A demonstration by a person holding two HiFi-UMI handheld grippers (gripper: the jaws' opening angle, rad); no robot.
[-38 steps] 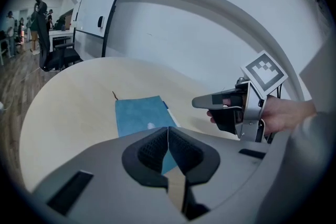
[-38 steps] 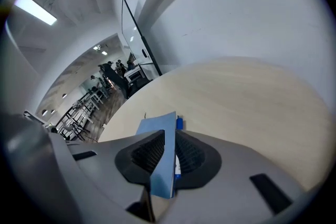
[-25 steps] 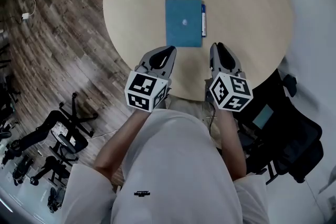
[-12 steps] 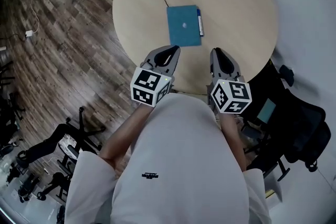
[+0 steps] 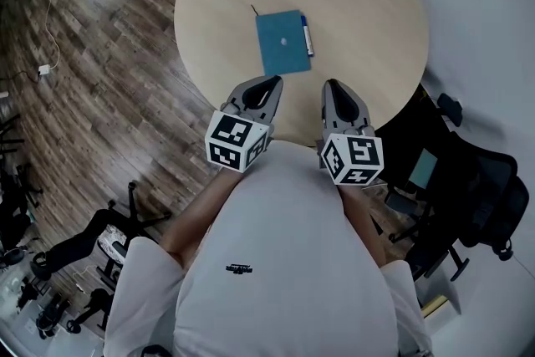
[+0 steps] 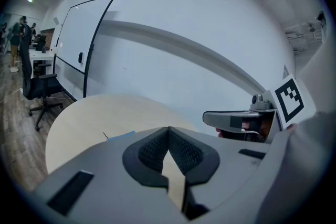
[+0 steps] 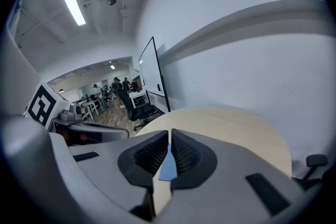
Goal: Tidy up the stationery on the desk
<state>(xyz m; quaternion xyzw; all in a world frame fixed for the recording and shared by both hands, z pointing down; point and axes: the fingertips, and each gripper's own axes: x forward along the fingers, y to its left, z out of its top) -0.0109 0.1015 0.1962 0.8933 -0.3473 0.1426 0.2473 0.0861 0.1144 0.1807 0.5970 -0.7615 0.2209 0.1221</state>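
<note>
A blue notebook (image 5: pixel 282 42) lies flat near the middle of the round wooden table (image 5: pixel 368 4). A dark pen (image 5: pixel 307 36) rests along the notebook's right edge. My left gripper (image 5: pixel 267 86) and right gripper (image 5: pixel 332 89) hover side by side over the table's near edge, short of the notebook. Both are shut with nothing in them. In the left gripper view the shut gripper (image 6: pixel 168 131) hides all but a sliver of the notebook (image 6: pixel 122 135). In the right gripper view the notebook (image 7: pixel 168 168) shows as a blue strip below the gripper (image 7: pixel 170 134).
A black office chair (image 5: pixel 468 188) stands right of the table, and more chairs (image 5: pixel 100 221) crowd the wooden floor at the left. A whiteboard (image 6: pixel 84 44) stands beyond the table against a white wall. People are at desks far off (image 7: pixel 113 86).
The head view has drawn back, so the table looks smaller. Both grippers stay shut over the near edge, the right one a little further left. Notebook and pen lie as before.
</note>
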